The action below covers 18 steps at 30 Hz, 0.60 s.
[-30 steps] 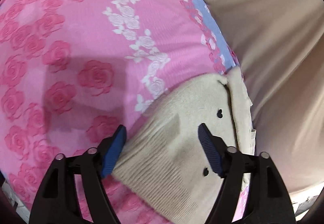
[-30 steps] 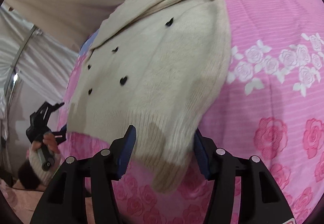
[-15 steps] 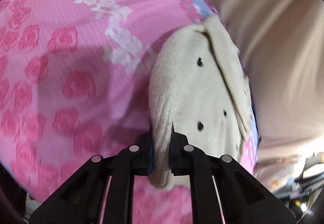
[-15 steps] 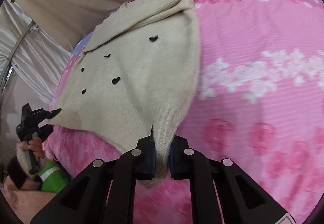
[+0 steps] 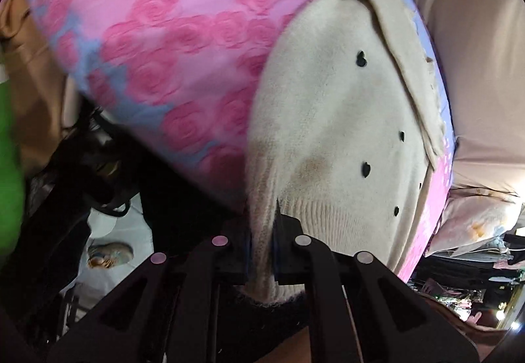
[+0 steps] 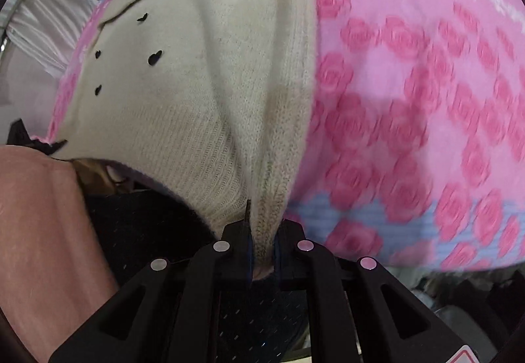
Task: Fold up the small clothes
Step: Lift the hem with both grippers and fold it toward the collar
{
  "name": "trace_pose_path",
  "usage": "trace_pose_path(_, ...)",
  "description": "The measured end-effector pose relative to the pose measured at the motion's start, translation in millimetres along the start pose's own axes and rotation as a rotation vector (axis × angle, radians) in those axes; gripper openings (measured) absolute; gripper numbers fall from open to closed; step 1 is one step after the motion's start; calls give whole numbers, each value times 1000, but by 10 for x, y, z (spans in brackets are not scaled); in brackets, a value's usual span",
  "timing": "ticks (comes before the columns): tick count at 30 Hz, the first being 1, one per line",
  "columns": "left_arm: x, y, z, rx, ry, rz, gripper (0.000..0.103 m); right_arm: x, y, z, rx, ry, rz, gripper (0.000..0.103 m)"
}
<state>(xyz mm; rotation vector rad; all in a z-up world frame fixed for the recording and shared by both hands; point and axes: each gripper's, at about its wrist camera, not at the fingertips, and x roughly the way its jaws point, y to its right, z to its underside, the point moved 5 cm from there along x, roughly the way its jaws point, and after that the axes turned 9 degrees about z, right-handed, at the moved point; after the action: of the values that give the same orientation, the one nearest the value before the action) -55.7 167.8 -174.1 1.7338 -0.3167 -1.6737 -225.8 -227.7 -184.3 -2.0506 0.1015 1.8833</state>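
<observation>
A cream knitted sweater (image 5: 331, 120) is seen spread over a pink bedspread printed with roses (image 5: 183, 35), its ribbed hem drawn out past the near edge of the bed. In the left wrist view, the left hand-held gripper (image 5: 262, 231) is closed tight on a bunched fold of the hem at one lower corner, the knit being pinched between the two fingers with no gap visible. In the right wrist view, the right hand-held gripper (image 6: 262, 233) is likewise clamped on a gathered fold of the sweater (image 6: 203, 74) at the opposite lower corner. Small black heart shapes (image 5: 361, 58) are scattered over the front of the garment, and a brownish stain (image 5: 311, 166) is visible just above the ribbing (a similar discoloured patch is seen near the hem in the right view). The bedspread (image 6: 410, 84) fills the right side of the right view, partly blurred. A beige fabric backdrop (image 5: 475, 35) is seen beyond the far side of the bed.
</observation>
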Motion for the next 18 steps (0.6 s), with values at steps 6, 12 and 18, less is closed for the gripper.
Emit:
trace_pose_path(6, -417, 548, -305, 114, 100, 63, 7, -530, -41, -467, 34, 152, -136, 8)
trace_pose_path(12, -605, 1475, -1108, 238, 278, 226, 7, -1143, 59, -1534, 174, 428, -250, 8)
trace_pose_path(18, -307, 2103, -2081, 232, 379, 288, 7, -1160, 202, -2565, 339, 574, -333, 8)
